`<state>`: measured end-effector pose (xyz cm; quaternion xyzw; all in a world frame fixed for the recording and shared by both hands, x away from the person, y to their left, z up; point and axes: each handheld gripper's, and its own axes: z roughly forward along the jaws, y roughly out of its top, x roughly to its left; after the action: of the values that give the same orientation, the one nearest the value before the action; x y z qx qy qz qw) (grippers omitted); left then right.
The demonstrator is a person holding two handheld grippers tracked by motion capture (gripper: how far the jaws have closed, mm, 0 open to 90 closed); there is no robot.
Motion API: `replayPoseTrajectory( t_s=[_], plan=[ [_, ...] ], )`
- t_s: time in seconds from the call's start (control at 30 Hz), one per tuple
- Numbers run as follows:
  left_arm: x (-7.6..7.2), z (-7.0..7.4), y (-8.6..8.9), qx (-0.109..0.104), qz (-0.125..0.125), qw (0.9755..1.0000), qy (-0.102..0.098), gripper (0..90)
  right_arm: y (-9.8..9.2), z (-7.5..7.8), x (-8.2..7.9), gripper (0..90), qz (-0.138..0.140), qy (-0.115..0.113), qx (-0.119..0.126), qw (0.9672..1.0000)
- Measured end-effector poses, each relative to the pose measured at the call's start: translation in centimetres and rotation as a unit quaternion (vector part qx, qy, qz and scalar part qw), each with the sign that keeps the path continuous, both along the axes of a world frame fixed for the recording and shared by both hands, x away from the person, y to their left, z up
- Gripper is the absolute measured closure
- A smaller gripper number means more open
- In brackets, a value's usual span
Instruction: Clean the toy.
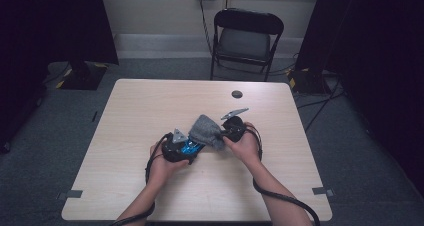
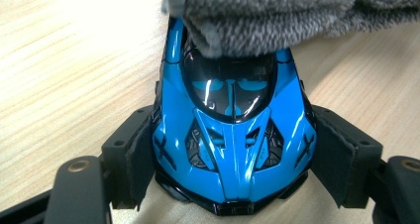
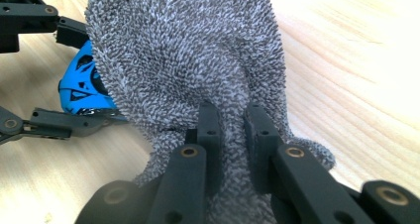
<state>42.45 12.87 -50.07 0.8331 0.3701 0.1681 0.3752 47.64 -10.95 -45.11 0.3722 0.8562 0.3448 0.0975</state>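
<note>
Cloth [image 3: 188, 60] pinched in your right gripper [image 3: 233, 122] drapes over the far end of the toy car [image 2: 233, 135]; your left gripper [image 2: 233, 159] clamps the car's sides, its length running toward the cloth.

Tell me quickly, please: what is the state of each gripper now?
Left gripper: jaws closed on the sides of the blue toy car.
Right gripper: jaws shut on the grey cloth, which lies over the car.
</note>
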Motion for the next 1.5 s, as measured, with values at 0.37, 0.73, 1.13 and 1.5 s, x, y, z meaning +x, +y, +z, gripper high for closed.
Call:
replayPoseTrajectory(
  t_s=[0.37,0.73,1.13,1.5],
  plan=[
    [0.0,0.0,0.0,0.000,0.000,1.0000,0.000,25.8,-1.3,0.1,0.9,80.1,-0.031,0.002,0.006,0.9995],
    [0.0,0.0,0.0,-0.002,0.001,1.0000,0.001,25.8,-0.8,0.6,2.3,80.1,-0.048,-0.006,0.008,0.9988],
    [0.0,0.0,0.0,0.000,0.000,1.0000,0.000,25.8,-1.0,-0.2,3.8,80.1,-0.071,-0.003,-0.002,0.9975],
    [0.0,0.0,0.0,-0.002,0.001,1.0000,0.001,25.8,-2.6,-0.3,3.8,80.0,-0.088,-0.012,-0.003,0.9961]
  ],
)
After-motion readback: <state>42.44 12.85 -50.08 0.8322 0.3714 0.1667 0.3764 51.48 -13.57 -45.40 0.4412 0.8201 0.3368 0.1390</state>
